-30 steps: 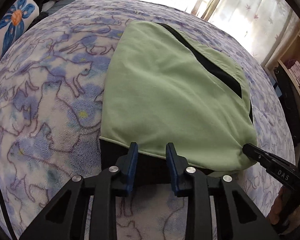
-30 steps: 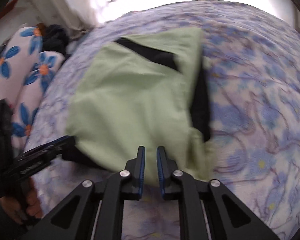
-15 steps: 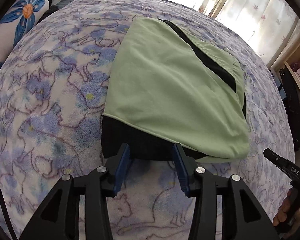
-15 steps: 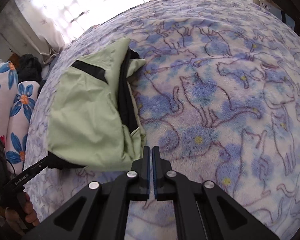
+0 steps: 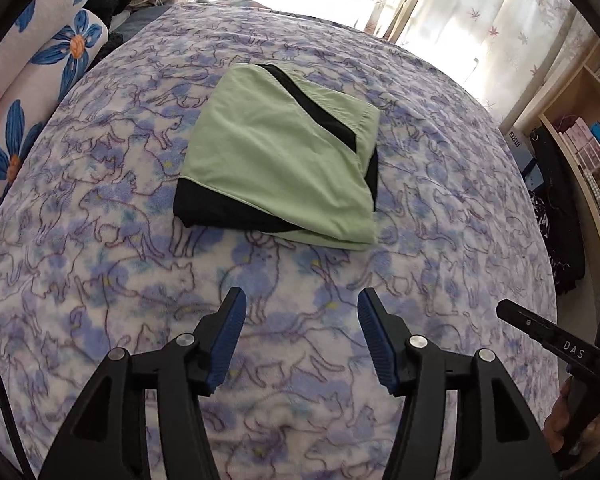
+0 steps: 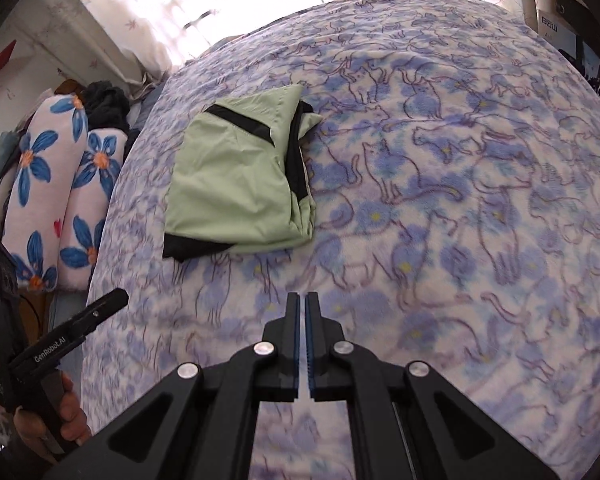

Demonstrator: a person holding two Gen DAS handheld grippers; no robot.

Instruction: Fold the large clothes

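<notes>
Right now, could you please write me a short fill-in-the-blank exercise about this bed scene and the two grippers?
1. The folded garment is light green with trim of the colour ____.
2. The blanket under it is printed with outlines of ____.
3. The jaws of the left gripper have just been opening, with ____ between them.
4. The right gripper is ____.

Missing words: black; cats; nothing; shut

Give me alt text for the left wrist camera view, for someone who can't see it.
A folded light green garment with black trim lies on a bed covered by a blue and purple cat-print blanket. The left gripper hangs over the blanket short of it, jaws apart and empty. The right gripper's tip shows at the right edge.
</notes>
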